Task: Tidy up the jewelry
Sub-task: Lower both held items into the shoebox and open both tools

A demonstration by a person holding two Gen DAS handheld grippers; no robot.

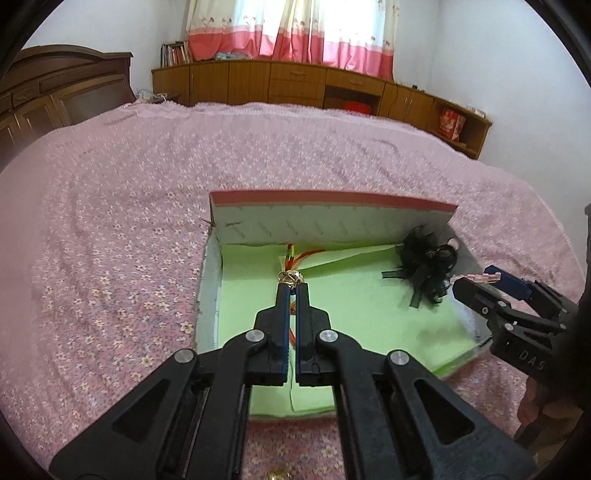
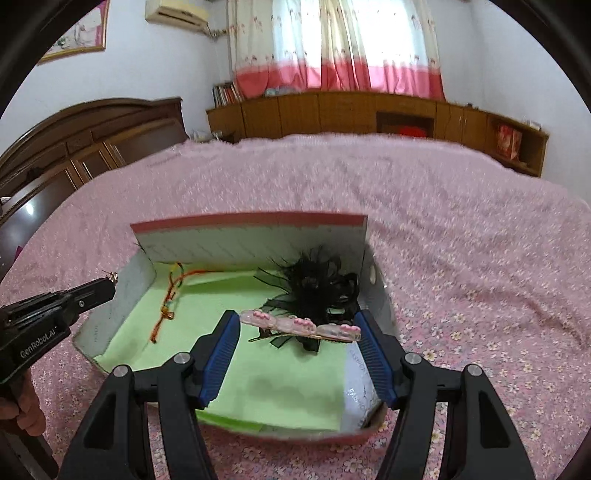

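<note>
1. A pink floral bedspread (image 1: 110, 206) covers the bed.
2. A dark wooden headboard (image 1: 55, 85) stands at the left.
3. A long low wooden cabinet (image 1: 295, 83) runs under the window.
4. Pink-and-white curtains (image 1: 295, 26) hang above it.
5. Books (image 1: 175, 53) stand on the cabinet's left end.
6. An air conditioner (image 2: 175, 13) and a framed picture (image 2: 79, 33) hang on the wall.

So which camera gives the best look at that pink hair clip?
The right wrist view: the pink hair clip spans the right gripper, whole and side-on. The left wrist view catches only its end, small, at the fingertips.
</note>
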